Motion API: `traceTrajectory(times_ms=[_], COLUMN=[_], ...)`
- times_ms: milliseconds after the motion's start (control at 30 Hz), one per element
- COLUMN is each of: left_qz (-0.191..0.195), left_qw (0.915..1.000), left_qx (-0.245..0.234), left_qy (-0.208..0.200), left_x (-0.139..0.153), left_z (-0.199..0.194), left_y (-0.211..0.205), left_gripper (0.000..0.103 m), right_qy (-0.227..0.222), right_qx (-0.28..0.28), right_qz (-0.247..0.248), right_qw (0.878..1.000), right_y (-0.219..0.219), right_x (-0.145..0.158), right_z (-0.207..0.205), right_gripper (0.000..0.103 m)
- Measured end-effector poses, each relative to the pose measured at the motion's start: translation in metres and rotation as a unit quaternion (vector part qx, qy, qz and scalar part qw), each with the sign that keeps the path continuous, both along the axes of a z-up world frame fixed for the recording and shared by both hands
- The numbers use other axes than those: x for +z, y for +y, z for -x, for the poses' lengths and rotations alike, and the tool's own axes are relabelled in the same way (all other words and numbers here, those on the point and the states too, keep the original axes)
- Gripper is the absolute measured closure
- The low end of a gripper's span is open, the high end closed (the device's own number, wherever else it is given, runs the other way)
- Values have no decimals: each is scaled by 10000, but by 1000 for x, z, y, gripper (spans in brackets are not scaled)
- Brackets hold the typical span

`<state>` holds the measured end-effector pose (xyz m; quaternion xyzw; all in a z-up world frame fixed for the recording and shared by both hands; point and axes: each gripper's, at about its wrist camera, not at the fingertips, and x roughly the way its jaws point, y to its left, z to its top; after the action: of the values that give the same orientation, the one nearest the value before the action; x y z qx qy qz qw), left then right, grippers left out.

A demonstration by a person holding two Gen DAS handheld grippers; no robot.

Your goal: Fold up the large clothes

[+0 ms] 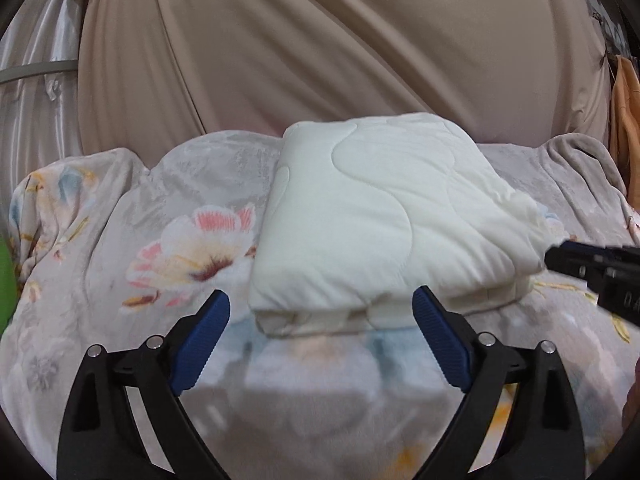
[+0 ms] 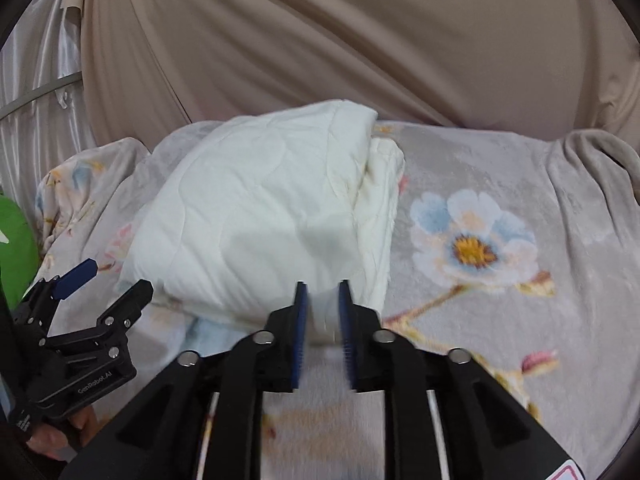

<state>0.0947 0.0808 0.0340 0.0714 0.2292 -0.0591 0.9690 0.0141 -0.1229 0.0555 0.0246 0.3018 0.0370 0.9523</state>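
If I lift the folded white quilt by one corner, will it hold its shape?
Probably not. The quilt looks soft and puffy, with stacked layers loose at its near edge, so it would likely sag and unfold. It seems light for its bulk. On the plush floral blanket, a push would likely bunch it rather than slide it.

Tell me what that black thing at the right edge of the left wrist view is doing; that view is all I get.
Observer: That is the right gripper. Its own camera shows its jaws nearly together, pinching the near corner of the white quilt.
Operator: Is the quilt folded neatly on that side?
Observer: Not quite. Along its right edge the layers stick out unevenly.
Operator: Anything beyond it?
Observer: A big blue flower printed on the grey blanket, to the right of the quilt.
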Motion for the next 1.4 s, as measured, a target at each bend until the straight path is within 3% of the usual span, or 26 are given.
traceTrajectory(times_ms=[100, 267, 467, 867, 1400], left_qz=[-59, -254, -174, -334, -321], left_qw=[9999, 9997, 9974, 9940, 9930], left_qx=[-64, -8, 58, 210, 232], left_qy=[104, 44, 695, 1017, 1114], left_x=[-6, -9, -24, -35, -39], left_z=[11, 26, 22, 14, 9], left_y=[-7, -18, -20, -23, -22], left_gripper=[12, 6, 5, 5, 5], right_qy=[180, 442, 335, 650, 646], right_qx=[-170, -231, -335, -497, -545], right_qz=[271, 260, 507, 497, 647], right_qw=[9993, 9984, 9976, 9954, 9943], right_y=[5, 10, 20, 21, 24], right_x=[-23, -44, -45, -55, -58], right_z=[13, 25, 31, 24, 24], right_gripper=[74, 64, 53, 52, 52])
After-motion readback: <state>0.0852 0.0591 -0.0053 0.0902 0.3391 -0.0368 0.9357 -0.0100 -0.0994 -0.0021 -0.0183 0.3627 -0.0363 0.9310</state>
